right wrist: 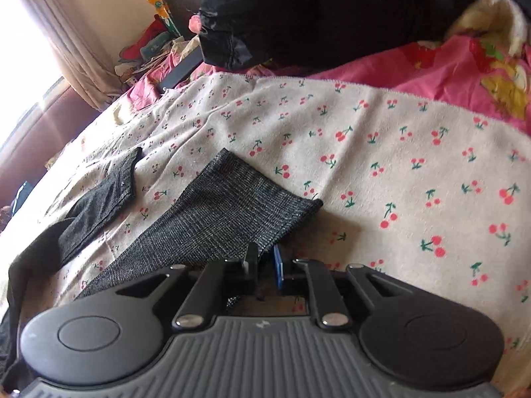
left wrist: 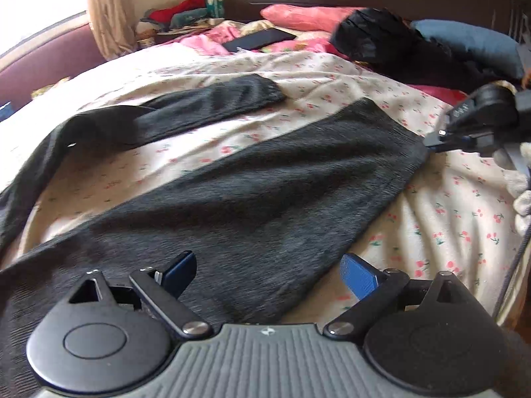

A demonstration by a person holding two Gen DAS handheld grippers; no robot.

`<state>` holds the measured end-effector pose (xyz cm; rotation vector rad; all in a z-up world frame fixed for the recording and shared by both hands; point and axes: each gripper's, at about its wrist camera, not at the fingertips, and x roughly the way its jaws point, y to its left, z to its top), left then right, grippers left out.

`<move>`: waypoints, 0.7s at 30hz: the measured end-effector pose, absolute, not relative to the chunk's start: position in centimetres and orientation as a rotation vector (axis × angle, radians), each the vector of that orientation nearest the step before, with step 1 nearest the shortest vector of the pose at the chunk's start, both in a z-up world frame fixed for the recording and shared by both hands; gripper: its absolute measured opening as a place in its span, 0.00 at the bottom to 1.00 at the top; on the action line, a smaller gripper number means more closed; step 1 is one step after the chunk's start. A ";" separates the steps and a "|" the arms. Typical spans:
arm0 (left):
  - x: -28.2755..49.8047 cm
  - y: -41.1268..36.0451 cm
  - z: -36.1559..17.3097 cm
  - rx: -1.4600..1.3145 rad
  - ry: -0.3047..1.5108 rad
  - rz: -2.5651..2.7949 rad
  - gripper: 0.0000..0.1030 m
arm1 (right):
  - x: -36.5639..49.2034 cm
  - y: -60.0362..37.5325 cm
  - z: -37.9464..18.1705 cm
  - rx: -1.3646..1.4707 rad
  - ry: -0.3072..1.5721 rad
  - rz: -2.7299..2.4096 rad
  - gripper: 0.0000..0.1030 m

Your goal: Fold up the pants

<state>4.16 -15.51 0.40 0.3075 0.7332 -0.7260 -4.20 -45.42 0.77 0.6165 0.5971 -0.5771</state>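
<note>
while the dark grey pants [left wrist: 232, 179] lie spread across the cherry-print sheet [left wrist: 448, 219] on the bed, their two legs run apart toward the far edge, the left leg [left wrist: 212, 106] thinner and folded back on itself, the right leg [left wrist: 298, 165] broad and flat. the left gripper [left wrist: 268, 272] hovers just over the near part of the pants with its jaws wide apart; the blue pads [left wrist: 360, 273] clasp nothing, one above the cloth and the other above the sheet beside it. further right, at the hem of the right leg, the right gripper [right wrist: 265, 265] is clenched on the hem's corner: its jaws stand nearly together with a fold of the knit cloth pinched between them, seen from the left wrist view as a dark tool [left wrist: 478, 126] biting the hem's edge. toward the far edge of the bed lie a black phone [left wrist: 259, 39], a black bag [left wrist: 371, 33] and a pink cover [right wrist: 448, 66]. a curtain [left wrist: 109, 13] hangs at the far left corner.
</note>
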 end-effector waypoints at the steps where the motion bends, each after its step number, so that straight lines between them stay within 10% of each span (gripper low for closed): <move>1: 4.7 -13.6 0.8 0.295 0.728 -0.697 1.00 | -4.3 -44.7 1.3 0.575 0.595 -0.577 0.13; 21: 25.6 23.0 4.5 0.245 0.691 -0.039 1.00 | 30.7 -10.8 5.3 -0.279 0.709 0.494 0.39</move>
